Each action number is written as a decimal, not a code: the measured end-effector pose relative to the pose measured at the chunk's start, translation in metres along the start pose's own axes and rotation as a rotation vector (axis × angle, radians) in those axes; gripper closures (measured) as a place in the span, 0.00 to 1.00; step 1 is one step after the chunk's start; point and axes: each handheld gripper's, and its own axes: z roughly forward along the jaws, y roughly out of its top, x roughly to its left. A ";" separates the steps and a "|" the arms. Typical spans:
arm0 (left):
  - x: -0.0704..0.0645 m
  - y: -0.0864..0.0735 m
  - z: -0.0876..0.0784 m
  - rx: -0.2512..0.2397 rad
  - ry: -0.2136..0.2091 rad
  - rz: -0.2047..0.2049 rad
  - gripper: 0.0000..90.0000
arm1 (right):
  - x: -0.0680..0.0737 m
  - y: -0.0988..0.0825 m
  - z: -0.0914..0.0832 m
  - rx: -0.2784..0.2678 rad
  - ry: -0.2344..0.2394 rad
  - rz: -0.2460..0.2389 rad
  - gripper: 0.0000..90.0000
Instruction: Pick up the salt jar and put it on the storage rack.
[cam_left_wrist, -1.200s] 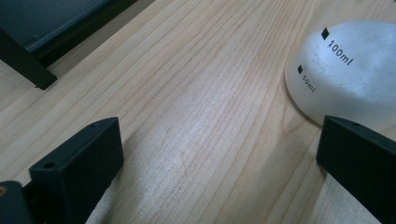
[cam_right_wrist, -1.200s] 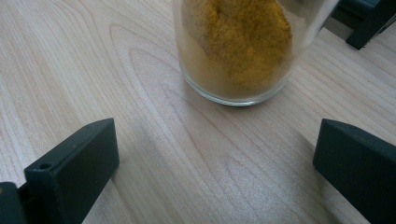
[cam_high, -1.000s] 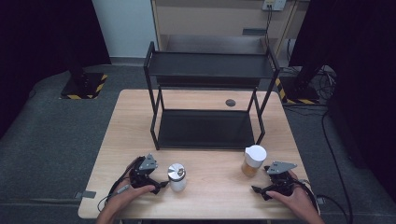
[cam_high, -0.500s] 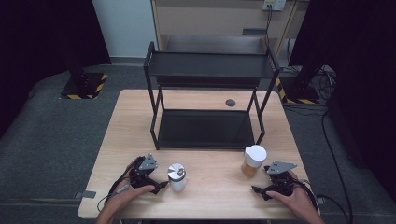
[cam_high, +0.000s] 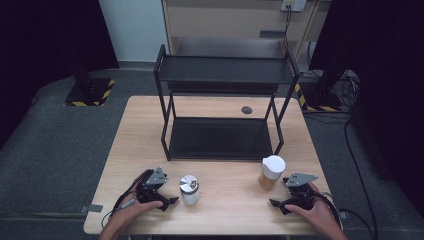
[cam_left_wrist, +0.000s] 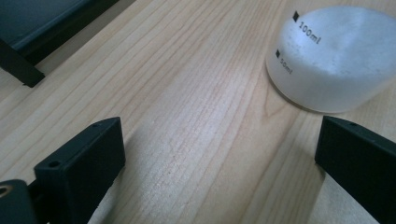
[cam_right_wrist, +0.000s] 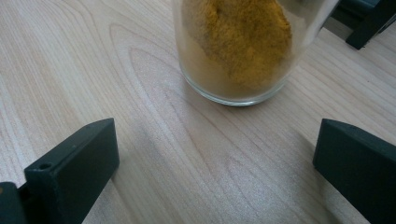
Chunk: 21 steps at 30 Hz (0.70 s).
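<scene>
Left tongs (cam_high: 170, 201): black two-jaw tool with a grey three-cornered plate, resting low on the tabletop near its front edge; jaws spread wide and holding nothing, with bare wood between them in the left gripper view.
Right tongs (cam_high: 276, 203): same black build, at the front right of the tabletop; jaws equally wide apart and empty.
Frosted plastic jar with a shiny metal lid (cam_high: 189, 189): small upright cylinder just beside the left tongs, apart from the jaws; its milky wall carries printed 50ml and 100ml marks (cam_left_wrist: 334, 56) and seems to hold a white powder, though the frosting makes this hard to judge.
Clear glass jar with a white round lid (cam_high: 271, 171): upright, near the right tongs but not touching them; smooth thick glass base, filled with a grainy yellow-orange powder (cam_right_wrist: 238, 42).
Pale wooden tabletop (cam_high: 225, 205): matt, long straight grain.
Black metal two-tier rack (cam_high: 225, 102): rectangular frame with flat dark shelves, standing behind both jars.
</scene>
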 end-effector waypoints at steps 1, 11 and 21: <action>0.001 -0.001 -0.001 -0.002 -0.007 0.005 0.01 | 0.000 0.000 0.000 0.000 0.000 0.000 0.01; 0.001 -0.002 -0.003 -0.004 -0.050 0.038 0.01 | 0.000 0.000 0.000 0.000 0.000 0.001 0.01; -0.003 0.005 0.000 -0.026 -0.101 0.081 0.01 | 0.000 0.000 0.000 0.000 0.000 0.000 0.01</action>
